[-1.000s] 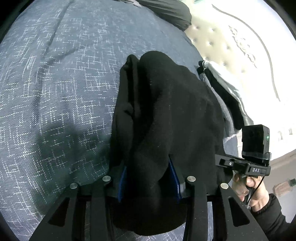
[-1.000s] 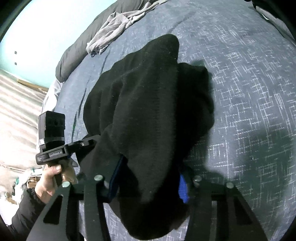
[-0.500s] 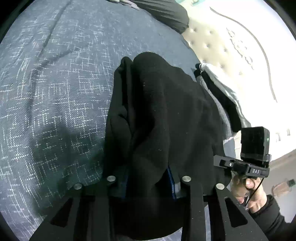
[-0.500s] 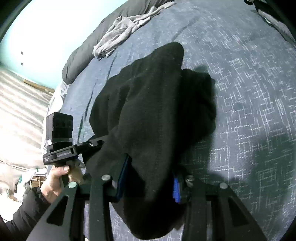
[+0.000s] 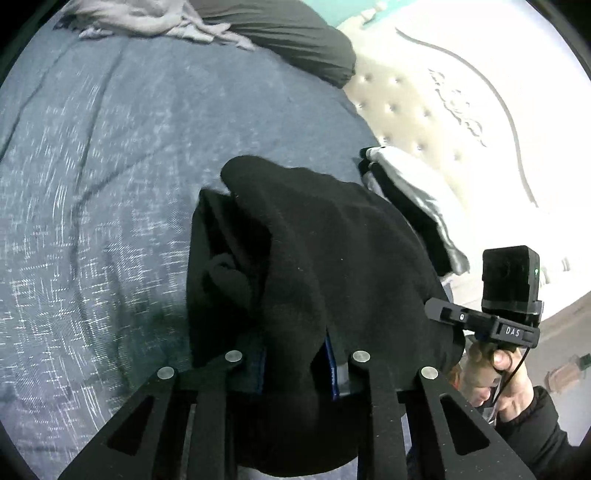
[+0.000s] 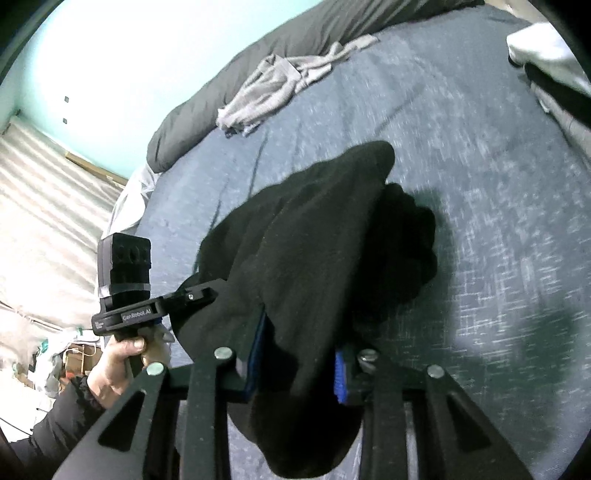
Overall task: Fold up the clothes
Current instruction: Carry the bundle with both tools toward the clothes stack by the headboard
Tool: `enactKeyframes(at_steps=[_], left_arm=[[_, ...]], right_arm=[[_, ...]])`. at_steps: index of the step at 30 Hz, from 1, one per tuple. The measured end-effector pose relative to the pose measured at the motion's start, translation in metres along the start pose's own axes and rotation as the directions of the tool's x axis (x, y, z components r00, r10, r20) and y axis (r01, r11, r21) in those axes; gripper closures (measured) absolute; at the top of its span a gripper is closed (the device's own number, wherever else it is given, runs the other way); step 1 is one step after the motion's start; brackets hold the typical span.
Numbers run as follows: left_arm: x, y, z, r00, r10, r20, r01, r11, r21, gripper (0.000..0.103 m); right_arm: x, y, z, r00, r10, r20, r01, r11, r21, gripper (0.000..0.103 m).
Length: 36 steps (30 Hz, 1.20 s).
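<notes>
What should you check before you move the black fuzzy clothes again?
1. Left gripper pinching the black fleece garment: ok, fabric sits between its blue pads.
2. Right gripper pinching the same garment: ok.
3. Garment hanging flat: not ok, it is bunched in thick folds between the grippers.
4. Bare blue bedspread below to lay it on: ok.
5. Grey crumpled garment out of the way: ok, far up by the dark duvet.
6. Folded black and white pile clear of the garment: cannot tell, they overlap in view.
</notes>
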<state>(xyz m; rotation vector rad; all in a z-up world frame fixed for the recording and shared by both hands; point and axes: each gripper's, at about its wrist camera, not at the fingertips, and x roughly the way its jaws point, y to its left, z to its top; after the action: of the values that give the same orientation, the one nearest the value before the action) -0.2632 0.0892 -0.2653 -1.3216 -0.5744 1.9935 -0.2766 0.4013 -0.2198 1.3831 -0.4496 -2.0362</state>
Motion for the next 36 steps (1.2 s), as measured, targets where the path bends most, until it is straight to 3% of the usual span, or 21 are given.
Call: enactKeyframes(at_steps=[8, 18, 29, 36], left_arm=[[-0.025, -0.043, 0.008, 1.000, -0.008, 0.027, 0.007, 0.999, 0.035, 0.079], [-0.045, -0.125, 0.046, 0.997, -0.008, 0.077, -0.001, 0.993, 0.119, 0.079], [0.029, -0.231, 0.096, 0.996, -0.049, 0.072, 0.035, 0.983, 0.181, 0.078], [0.098, -0.306, 0.122, 0.996, -0.073, 0.050, 0.060, 0.973, 0.224, 0.078]], right_arm=[[-0.040, 0.025, 0.010, 0.999, -0.002, 0.040, 0.004, 0.999, -0.044, 0.074], [-0.110, 0.030, 0.038, 0.994, 0.004, 0.111, 0.007, 0.995, -0.101, 0.074], [-0.212, -0.023, 0.087, 0.982, -0.059, 0.177, 0.087, 0.984, -0.157, 0.074], [-0.265, -0.084, 0.111, 0.973, -0.113, 0.199, 0.147, 0.976, -0.163, 0.075]])
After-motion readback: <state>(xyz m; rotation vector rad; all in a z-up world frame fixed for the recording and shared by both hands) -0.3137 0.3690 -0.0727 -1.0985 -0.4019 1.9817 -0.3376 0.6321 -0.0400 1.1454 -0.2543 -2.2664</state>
